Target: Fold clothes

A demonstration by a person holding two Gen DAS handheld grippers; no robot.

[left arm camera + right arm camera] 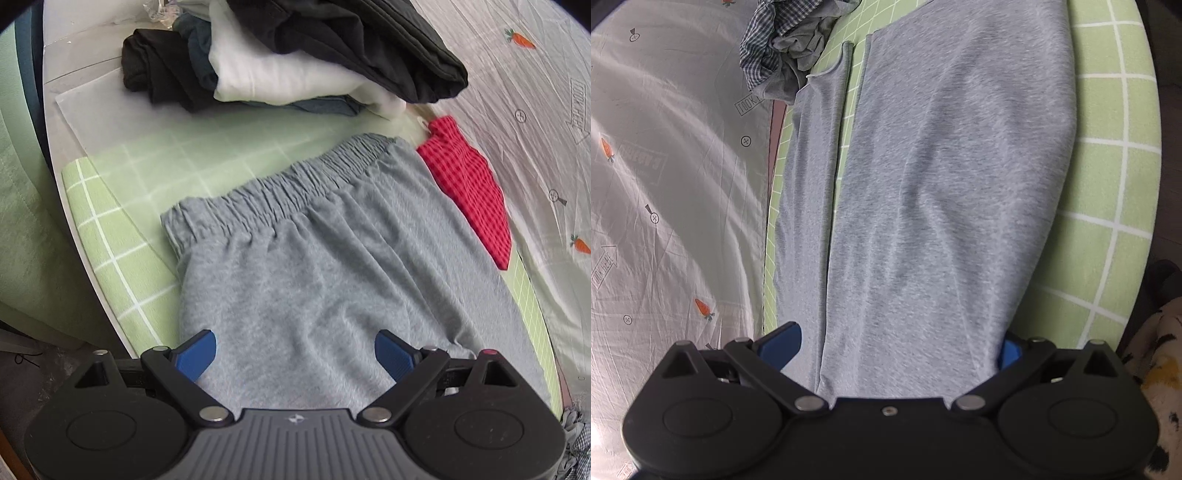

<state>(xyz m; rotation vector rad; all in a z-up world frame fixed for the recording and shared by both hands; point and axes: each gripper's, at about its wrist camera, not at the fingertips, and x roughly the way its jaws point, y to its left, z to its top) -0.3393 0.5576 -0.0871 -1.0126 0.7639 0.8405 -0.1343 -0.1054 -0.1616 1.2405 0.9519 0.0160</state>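
Grey sweatpants point(317, 258) lie flat on a green checked board point(110, 236), with the elastic waistband point(280, 188) at the far end in the left wrist view. My left gripper point(295, 350) is open just above the upper part of the pants, its blue fingers point(195, 352) apart. In the right wrist view the pants' legs point(942, 192) stretch away lengthwise, one laid over the other. My right gripper point(897, 349) is open, with the leg fabric lying between its blue fingers point(783, 343).
A stack of folded black, white and blue clothes point(295, 59) sits beyond the waistband. A red checked cloth point(469, 188) lies to its right. A crumpled checked and grey garment point(786, 48) lies at the legs' far end. A carrot-print sheet point(665, 166) borders the board.
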